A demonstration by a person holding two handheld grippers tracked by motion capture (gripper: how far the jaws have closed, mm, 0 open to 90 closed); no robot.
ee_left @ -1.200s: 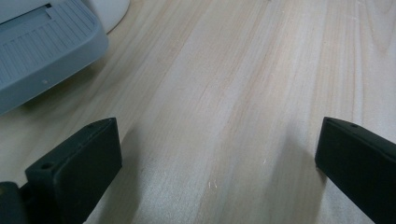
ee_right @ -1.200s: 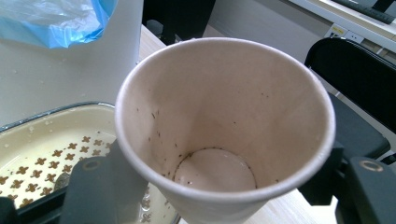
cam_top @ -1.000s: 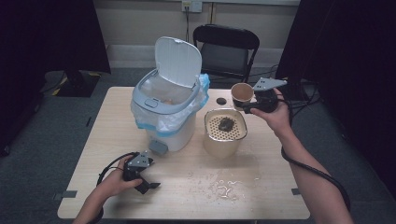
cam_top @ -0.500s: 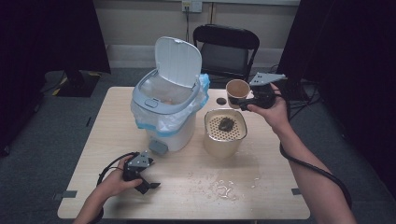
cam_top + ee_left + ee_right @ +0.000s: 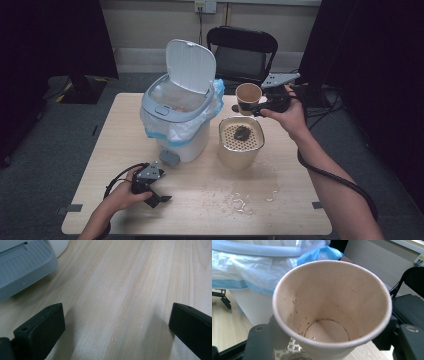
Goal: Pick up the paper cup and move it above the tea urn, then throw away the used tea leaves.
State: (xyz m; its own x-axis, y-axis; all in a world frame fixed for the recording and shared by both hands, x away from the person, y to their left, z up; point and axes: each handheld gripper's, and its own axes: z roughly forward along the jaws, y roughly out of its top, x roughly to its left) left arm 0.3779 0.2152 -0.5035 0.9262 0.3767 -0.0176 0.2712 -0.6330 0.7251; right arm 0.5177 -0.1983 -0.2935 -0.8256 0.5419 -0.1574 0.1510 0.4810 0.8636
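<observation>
1. High view: right gripper [image 5: 256,107] holds a paper cup [image 5: 248,97] up in the air between the bin [image 5: 177,117] and the strainer [image 5: 241,136], probably so it can go in the open bin. Left gripper [image 5: 156,195] rests low on the table [image 5: 290,200], out of the way
2. Left gripper view: jaws wide apart, nothing between them, just bare wood and the bin's pedal [image 5: 23,263]
3. Right gripper view: jaws clamped on the cup [image 5: 332,307], which sits upright and looks emptied apart from dark specks
</observation>
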